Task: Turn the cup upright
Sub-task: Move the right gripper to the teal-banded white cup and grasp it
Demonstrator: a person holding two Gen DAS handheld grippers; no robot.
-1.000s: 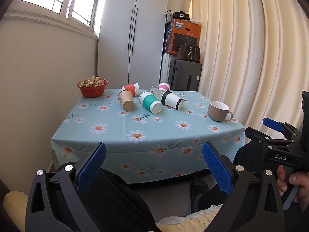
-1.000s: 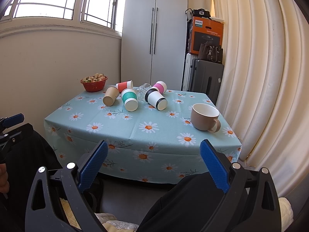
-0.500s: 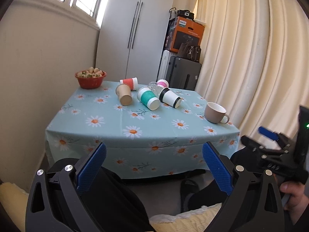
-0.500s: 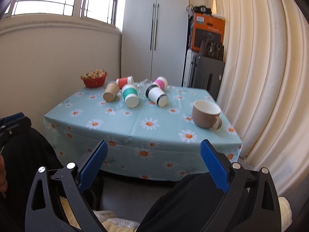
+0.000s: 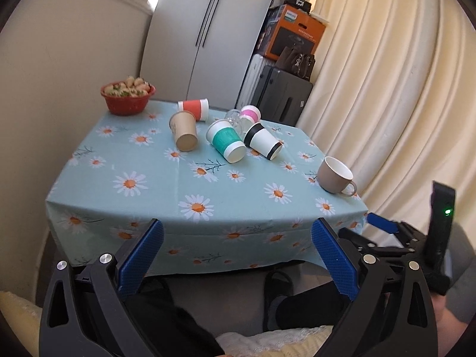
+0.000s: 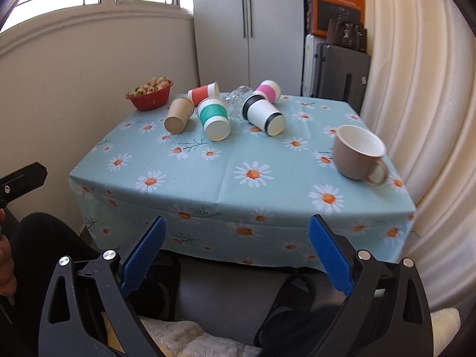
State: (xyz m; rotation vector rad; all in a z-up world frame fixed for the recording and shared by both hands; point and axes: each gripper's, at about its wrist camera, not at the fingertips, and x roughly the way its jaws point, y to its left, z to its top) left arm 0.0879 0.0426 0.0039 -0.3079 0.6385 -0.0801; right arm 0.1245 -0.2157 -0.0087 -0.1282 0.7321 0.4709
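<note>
Both tongs, left [image 5: 237,257] and right [image 6: 235,255], have edged closer, gaping empty; paper cups [image 6: 213,118] lie toppled on the counter [image 6: 238,160].

Left gripper [image 5: 237,254]: black frame, ribbed blue pads [image 5: 141,257], silver screws
Right gripper [image 6: 235,254]: identical; green indicator light

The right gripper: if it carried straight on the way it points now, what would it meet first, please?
Probably the tablecloth hanging over the table's near edge: the right gripper, jaws open, aims about there. The cups lie farther back; depth is uncertain.
</note>
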